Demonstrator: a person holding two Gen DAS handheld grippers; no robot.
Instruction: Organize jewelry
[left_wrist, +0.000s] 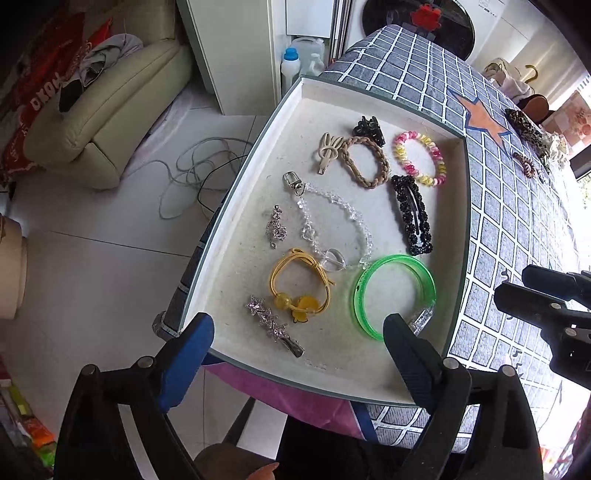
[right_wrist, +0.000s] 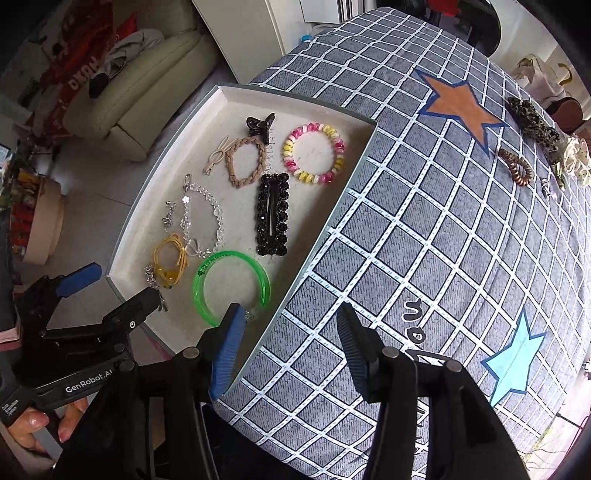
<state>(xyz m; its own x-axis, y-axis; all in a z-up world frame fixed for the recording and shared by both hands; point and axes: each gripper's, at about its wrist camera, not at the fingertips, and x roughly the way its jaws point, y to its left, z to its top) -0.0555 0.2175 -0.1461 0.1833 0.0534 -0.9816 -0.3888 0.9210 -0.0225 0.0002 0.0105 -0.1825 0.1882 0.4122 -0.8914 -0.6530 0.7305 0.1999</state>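
Tongs both stand spread and empty: the left gripper (left_wrist: 298, 325) hangs over the tray's near edge, the right gripper (right_wrist: 291, 325) straddles the tray's (right_wrist: 325, 229) right wall. Likely next comes fetching the brown coil hair tie (right_wrist: 516, 167) and leopard scrunchie (right_wrist: 533, 123), well away near the table's far right edge. Approach low, closing across the coil's ring rather than pinching the checked cloth (right_wrist: 424, 240).

Cream sofa (left_wrist: 107, 110), white tile floor (left_wrist: 92, 258), washing machine (left_wrist: 417, 22).
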